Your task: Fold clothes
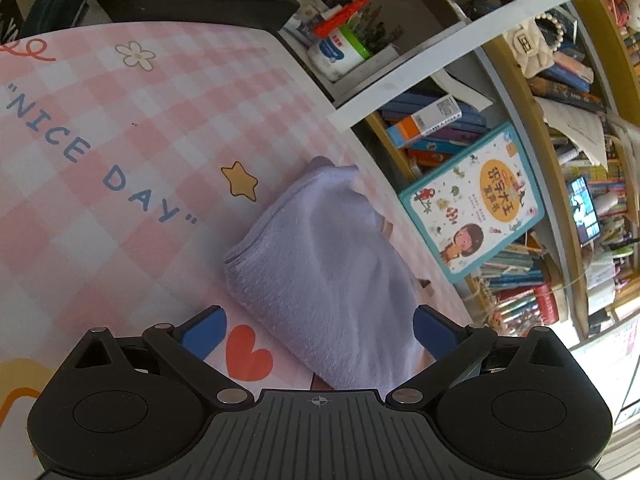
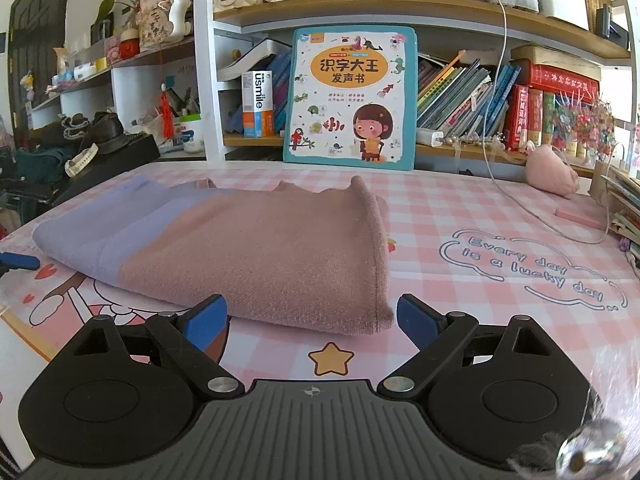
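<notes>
Pink-and-white checked cover over the worktop (image 1: 120,128), printed with a flower, a yellow star, a red heart and the words "NICE DAY"; crowded bookshelves (image 1: 560,200) beyond its far edge.

Left wrist view: tilted frame, worktop edge running diagonally. Folded garment (image 1: 320,260) lying on the cover near that edge, lilac side showing, thick fold facing left. Left gripper (image 1: 320,332) over the garment's near end, blue pads spread wide apart, cloth passing between them without being pressed. Left pad (image 1: 204,330) clear of the fabric, above the cover beside the red heart (image 1: 248,354). Right pad (image 1: 436,330) just beside the cloth's edge; contact impossible to tell. Picture book (image 1: 476,200) with a teal border leaning against the shelf behind.

Right wrist view: level frame, same folded garment (image 2: 260,248) spread across the middle of the worktop, lilac band at the left, dusty-pink knit at the right, hemmed edge rolled up along the right side. Right gripper (image 2: 312,320) low at the garment's near edge, pads wide apart, holding nothing. Left pad (image 2: 208,320) at the cloth's near edge, right pad (image 2: 418,322) just past its near right corner. Yellow star print (image 2: 331,358) on the cover between the pads. Tip of a blue pad (image 2: 18,261) visible at the far left edge. Picture book (image 2: 352,96) upright against the shelf behind, pink soft object (image 2: 552,172) and white cable (image 2: 540,220) off to the right.
</notes>
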A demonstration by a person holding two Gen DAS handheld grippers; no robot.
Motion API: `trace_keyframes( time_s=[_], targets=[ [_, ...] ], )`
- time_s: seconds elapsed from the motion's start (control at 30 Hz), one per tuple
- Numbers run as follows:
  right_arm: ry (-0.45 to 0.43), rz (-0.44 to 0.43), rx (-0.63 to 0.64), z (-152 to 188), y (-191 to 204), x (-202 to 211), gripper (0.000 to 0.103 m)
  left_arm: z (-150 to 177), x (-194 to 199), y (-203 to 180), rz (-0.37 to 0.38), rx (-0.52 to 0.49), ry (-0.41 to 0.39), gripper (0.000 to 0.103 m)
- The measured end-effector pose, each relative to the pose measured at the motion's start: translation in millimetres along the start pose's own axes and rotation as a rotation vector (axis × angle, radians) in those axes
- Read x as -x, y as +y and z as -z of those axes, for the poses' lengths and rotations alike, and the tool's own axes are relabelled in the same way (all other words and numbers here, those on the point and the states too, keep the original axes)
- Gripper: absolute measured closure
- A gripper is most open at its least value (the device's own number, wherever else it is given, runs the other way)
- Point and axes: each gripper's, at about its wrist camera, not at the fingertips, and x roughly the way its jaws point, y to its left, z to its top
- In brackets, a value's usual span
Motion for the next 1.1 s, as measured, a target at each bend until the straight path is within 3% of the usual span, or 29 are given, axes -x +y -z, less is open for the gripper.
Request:
trace_keyframes(
  time_s=[0.3, 0.57, 0.83, 1.1],
  targets=[
    [0.004, -0.007, -0.010, -1, -2, -1, 0.011, 1, 8, 16, 0.031, 0.127, -0.089, 0.009],
    [0.007, -0.009, -0.005, 0, -1, -1, 0.011, 8, 9, 9, -0.041, 0.157, -0.180, 0.007],
    [0.000, -0.019, -0.025, 0, -4, -1, 0.011, 8, 3, -9, -0.132, 0.053, -0.155, 0.007],
    [-0.007, -0.006, 0.015, 0, 3, 0, 0.011, 6, -2, -15, -0.162, 0.075, -0.159, 0.001]
  ],
)
